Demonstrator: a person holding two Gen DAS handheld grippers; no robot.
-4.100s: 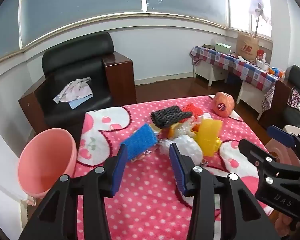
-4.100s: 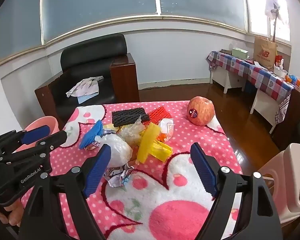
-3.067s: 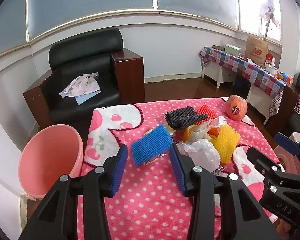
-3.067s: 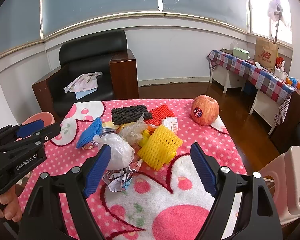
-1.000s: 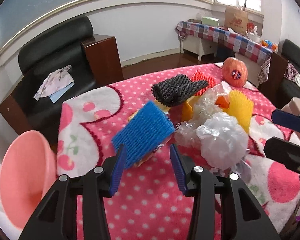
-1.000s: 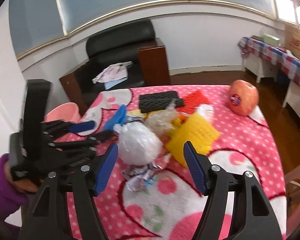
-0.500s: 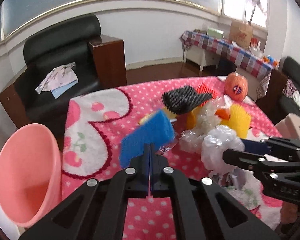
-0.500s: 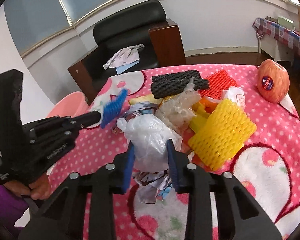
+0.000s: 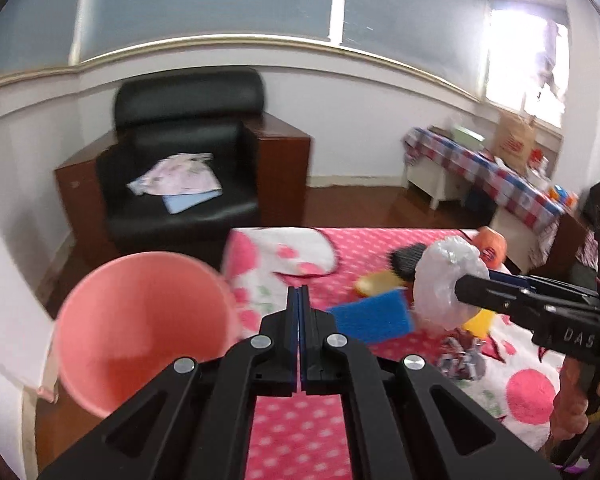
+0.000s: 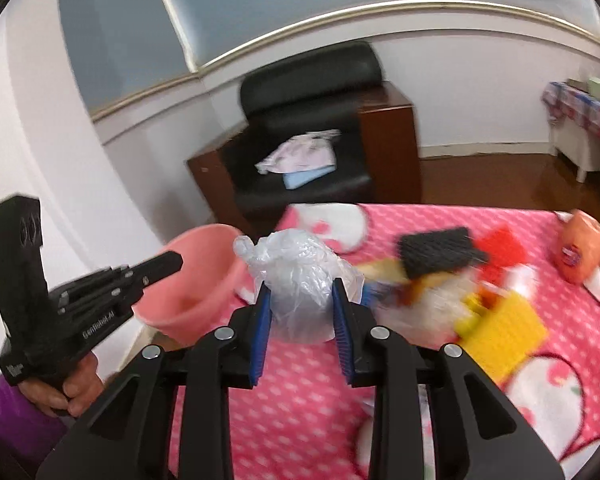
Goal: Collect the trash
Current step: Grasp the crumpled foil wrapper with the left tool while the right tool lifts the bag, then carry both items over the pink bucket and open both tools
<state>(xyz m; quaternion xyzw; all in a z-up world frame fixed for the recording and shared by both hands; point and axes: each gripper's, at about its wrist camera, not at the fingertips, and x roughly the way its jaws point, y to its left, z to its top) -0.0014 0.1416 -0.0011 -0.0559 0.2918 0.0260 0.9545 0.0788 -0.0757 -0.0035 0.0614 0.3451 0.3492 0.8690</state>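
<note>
My right gripper (image 10: 302, 292) is shut on a crumpled clear plastic bag (image 10: 300, 276) and holds it up off the pink dotted table cover (image 10: 300, 400). In the left wrist view the same bag (image 9: 444, 280) sits at the right gripper's (image 9: 460, 290) tip. The pink bin (image 9: 140, 320) stands off the table's left edge, just left of the bag (image 10: 196, 300). My left gripper (image 9: 299, 294) is shut with nothing between its pads and points at the bin's rim. A blue foam net (image 9: 370, 318) lies on the cover right of its tips.
More trash lies on the cover: a black foam net (image 10: 436, 256), a red net (image 10: 500, 246), a yellow net (image 10: 504, 332) and crumpled foil (image 9: 460, 356). An apple (image 10: 580, 252) sits at the far right. A black armchair (image 9: 180, 184) stands behind the table.
The right gripper closed on the plastic bag and carried it up and left toward the bin. The left gripper shut and swung left to the bin; the blue net is no longer at its tips.
</note>
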